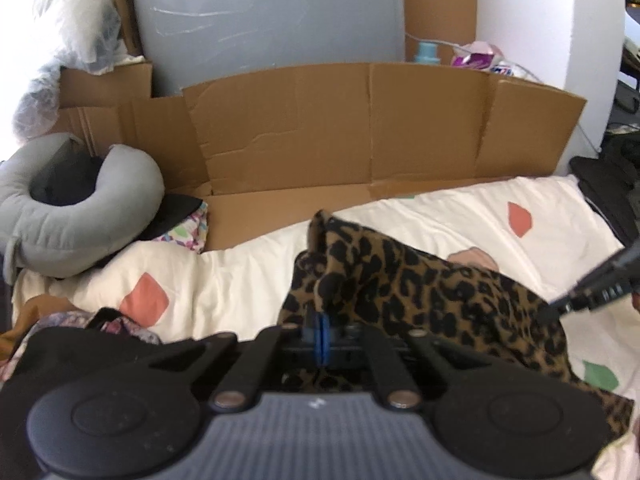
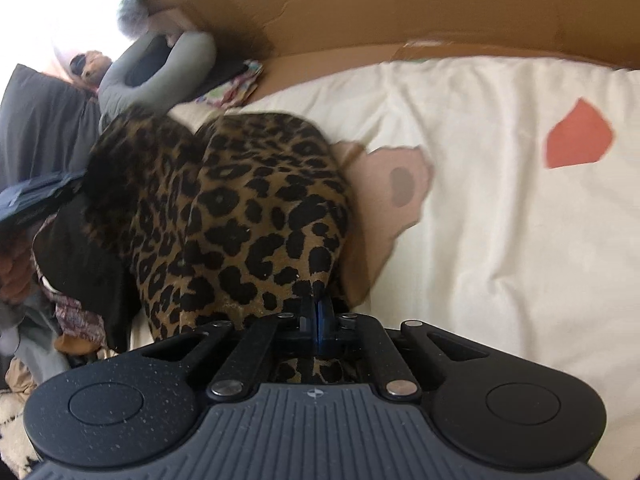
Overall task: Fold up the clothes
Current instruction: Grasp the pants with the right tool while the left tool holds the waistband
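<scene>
Left wrist: L gripper point(image 1: 323, 334) & R gripper point(image 2: 316, 314) pinch leopard-print garment point(image 1: 420, 280)

Right gripper point(image 2: 318, 314) pinched leopard-print garment point(image 2: 248, 200), bunched on cream sheet point(image 2: 500, 240); grey neck pillow point(image 2: 160, 68) and cardboard point(image 2: 380, 4) behind.

Grey neck pillow point(image 1: 80, 216) left; flattened cardboard point(image 1: 360, 128) behind; patterned cream bedsheet point(image 2: 500, 220) beneath.
</scene>
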Available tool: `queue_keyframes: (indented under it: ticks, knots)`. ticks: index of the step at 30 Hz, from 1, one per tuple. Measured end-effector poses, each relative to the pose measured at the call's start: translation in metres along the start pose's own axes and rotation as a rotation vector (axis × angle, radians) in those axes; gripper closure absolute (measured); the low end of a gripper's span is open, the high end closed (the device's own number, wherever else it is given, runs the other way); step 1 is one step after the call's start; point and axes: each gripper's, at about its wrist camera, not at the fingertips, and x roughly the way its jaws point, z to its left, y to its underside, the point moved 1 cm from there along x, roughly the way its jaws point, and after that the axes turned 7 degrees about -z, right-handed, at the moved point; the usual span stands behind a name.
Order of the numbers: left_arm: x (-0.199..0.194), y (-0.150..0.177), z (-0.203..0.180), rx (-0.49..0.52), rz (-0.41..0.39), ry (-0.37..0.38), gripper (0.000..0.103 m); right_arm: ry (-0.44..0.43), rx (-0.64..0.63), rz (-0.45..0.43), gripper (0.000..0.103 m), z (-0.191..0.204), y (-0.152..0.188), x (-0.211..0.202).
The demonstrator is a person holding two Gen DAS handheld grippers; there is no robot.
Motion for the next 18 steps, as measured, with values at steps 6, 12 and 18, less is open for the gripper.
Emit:
queue_keyframes:
  ticks: [6,12,18]
  knots:
    - [-0.042,0.012,0.001,-0.062,-0.01,-0.018,0.102,0.022,-0.005,-0.029,0.103,-0.012,0.002,-0.033]
    - [-0.087,0.033,-0.005,-0.126,0.004,-0.029,0.102,0.049,0.004,-0.073,0.103,-0.015,0.004,-0.076]
    - [-0.127,0.049,-0.014,-0.187,0.009,-0.037,0.102,0.082,-0.002,-0.095,0.103,-0.015,0.009,-0.119]
